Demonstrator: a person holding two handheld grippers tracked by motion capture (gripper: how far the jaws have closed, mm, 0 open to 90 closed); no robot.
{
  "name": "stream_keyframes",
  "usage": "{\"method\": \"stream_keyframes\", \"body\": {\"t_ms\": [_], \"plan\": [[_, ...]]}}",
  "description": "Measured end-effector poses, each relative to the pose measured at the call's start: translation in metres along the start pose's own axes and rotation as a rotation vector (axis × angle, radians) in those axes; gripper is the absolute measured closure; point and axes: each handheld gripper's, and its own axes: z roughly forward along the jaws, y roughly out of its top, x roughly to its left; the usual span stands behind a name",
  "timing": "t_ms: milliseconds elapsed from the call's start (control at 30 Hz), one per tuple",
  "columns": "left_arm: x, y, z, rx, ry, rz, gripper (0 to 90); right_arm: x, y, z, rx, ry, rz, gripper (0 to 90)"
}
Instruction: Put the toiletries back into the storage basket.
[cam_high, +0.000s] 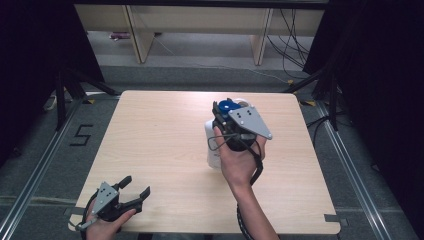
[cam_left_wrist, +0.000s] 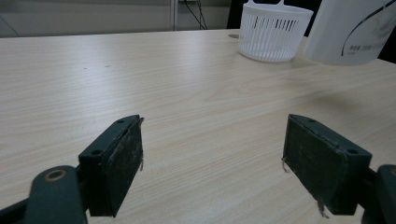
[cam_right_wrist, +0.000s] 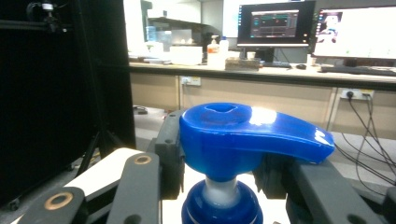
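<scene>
Two grippers: right gripper (cam_right_wrist: 219, 186) clamped at blue pump (cam_right_wrist: 247, 137) neck of rigid, probably top-heavy bottle (cam_high: 214, 145); left gripper (cam_left_wrist: 212, 163) jaws apart, idle.

- Left gripper (cam_high: 134, 192) sits at the table's (cam_high: 160, 150) near left corner.
- Right gripper (cam_high: 226, 111) is right of centre, around the pump bottle's (cam_high: 214, 145) top.
- Basket (cam_left_wrist: 273, 32) is just behind the bottle.

The high view looks forward and down from above the person's side onto the whole table (cam_high: 150, 150). The left gripper view sits low over the tabletop, facing a white basket (cam_left_wrist: 273, 32) and white bottle (cam_left_wrist: 350, 30). The right gripper view looks level, very near the bottle's blue pump (cam_right_wrist: 247, 135), toward distant monitors (cam_right_wrist: 273, 23).
</scene>
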Motion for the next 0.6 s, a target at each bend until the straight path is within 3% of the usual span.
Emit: {"method": "stream_keyframes", "body": {"t_ms": [600], "plan": [[-0.001,0.000,0.002,-0.006,-0.001,0.010,18.9,-0.044,0.007,-0.017,-0.040,-0.098,-0.004,60.3]]}}
